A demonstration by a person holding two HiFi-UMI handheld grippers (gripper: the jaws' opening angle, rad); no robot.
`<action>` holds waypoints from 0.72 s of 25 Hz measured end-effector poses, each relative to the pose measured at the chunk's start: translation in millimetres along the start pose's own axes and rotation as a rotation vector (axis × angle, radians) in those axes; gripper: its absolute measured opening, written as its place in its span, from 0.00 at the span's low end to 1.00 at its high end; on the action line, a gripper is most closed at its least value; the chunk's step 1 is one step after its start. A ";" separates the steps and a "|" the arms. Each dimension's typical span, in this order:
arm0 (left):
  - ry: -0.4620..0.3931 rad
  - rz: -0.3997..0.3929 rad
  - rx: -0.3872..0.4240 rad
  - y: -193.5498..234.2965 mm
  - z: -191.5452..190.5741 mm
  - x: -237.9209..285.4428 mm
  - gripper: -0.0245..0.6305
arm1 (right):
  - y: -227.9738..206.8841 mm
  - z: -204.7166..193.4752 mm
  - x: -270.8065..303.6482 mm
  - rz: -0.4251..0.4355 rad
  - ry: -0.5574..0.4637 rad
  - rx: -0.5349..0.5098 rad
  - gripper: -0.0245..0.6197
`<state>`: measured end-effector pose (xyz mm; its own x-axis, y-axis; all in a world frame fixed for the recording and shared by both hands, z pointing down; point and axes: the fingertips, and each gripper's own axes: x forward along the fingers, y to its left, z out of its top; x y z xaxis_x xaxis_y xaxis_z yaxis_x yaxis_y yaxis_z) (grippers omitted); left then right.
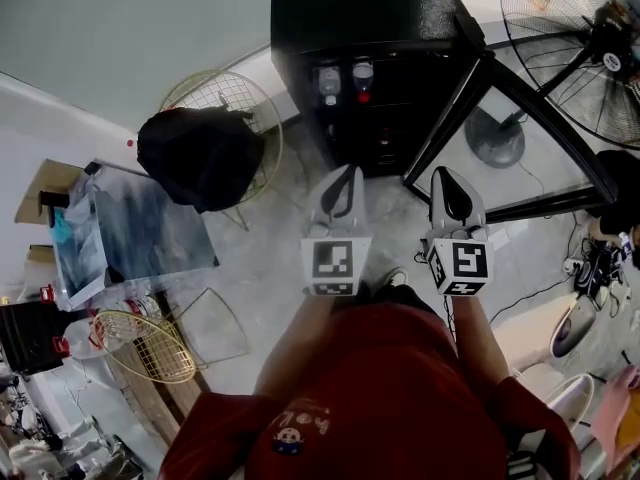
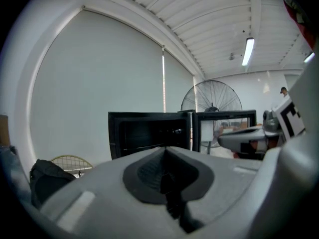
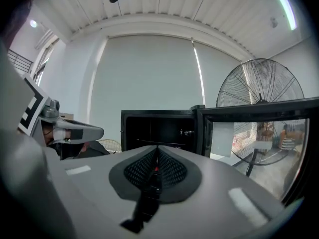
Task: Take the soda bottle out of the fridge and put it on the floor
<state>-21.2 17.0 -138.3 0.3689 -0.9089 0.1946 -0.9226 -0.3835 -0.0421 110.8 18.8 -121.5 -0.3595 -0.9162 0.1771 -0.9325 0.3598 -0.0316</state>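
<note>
1. Head view: a grey concrete floor fills mid-frame, with a pale wall across the upper left. A black fridge stands at top centre, and its glass door is swung open toward the right. A standing fan occupies the upper right, and a black bag sits on a wire chair at left.
2. Two bottles stand upright side by side inside the fridge: a pale-capped bottle and a red-banded bottle. I cannot tell from above which one is the soda.
3. Left gripper and right gripper are side by side at lower centre. Each has its jaws together on nothing.
4. Both bottles lie above the tips in frame, well apart from either gripper.
</note>
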 end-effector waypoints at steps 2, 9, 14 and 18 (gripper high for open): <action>-0.002 -0.005 -0.004 -0.3 1.4 0.3 0.04 | 1.0 1.1 0.6 0.001 -0.004 0.001 0.05; -0.012 0.000 -0.019 5.5 8.0 -3.1 0.04 | 1.5 4.1 2.3 -0.005 -0.016 -0.002 0.26; -0.009 0.022 -0.012 10.7 8.3 -4.6 0.04 | -1.5 8.7 3.6 -0.014 -0.062 0.013 0.48; -0.005 0.031 -0.002 14.6 6.7 -3.9 0.04 | -3.9 5.2 10.3 -0.026 -0.069 0.039 0.63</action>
<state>-35.3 13.8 -146.2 0.3406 -0.9211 0.1886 -0.9338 -0.3548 -0.0461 110.6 7.0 -124.7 -0.3359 -0.9354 0.1099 -0.9415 0.3304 -0.0660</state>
